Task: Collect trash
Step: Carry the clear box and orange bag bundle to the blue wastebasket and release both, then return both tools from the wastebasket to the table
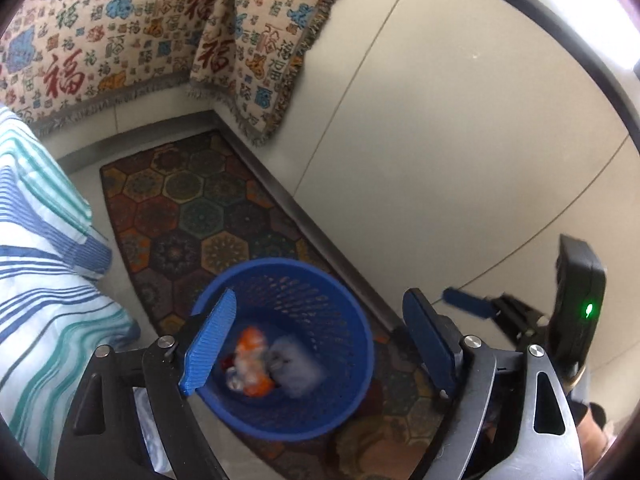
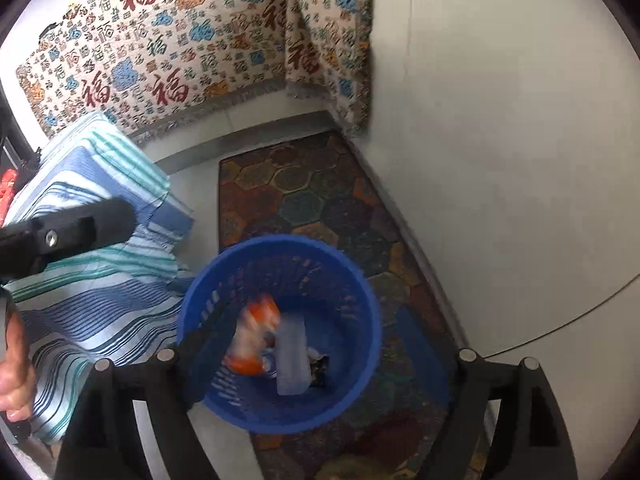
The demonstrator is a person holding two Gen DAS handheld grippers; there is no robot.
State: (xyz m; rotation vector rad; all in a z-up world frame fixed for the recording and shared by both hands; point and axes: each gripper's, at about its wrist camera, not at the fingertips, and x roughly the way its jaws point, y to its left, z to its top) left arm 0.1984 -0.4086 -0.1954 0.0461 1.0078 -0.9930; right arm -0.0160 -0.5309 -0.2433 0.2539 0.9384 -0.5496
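A blue mesh waste basket (image 1: 352, 320) stands on the rug, right below both grippers. Inside it lie an orange wrapper (image 1: 252, 354) and a pale crumpled wad (image 1: 296, 366). My left gripper (image 1: 318, 344) hangs over the basket's mouth, open, with nothing between its blue pads (image 1: 210, 346). In the right wrist view the basket (image 2: 360, 288) holds the blurred orange wrapper (image 2: 256, 332) and a pale flat piece (image 2: 292, 360). My right gripper (image 2: 312, 340) is open above it, and its fingers are smeared by blur. One of its blue fingers (image 1: 470, 303) shows at the right of the left wrist view.
A hexagon-patterned rug (image 1: 192, 216) lies along a grey skirting and white wall (image 1: 440, 140). Striped bedding (image 1: 44, 280) is left of the basket. A patterned throw (image 1: 132, 32) hangs at the back. A hand (image 2: 16, 368) holds the left gripper's body (image 2: 68, 232).
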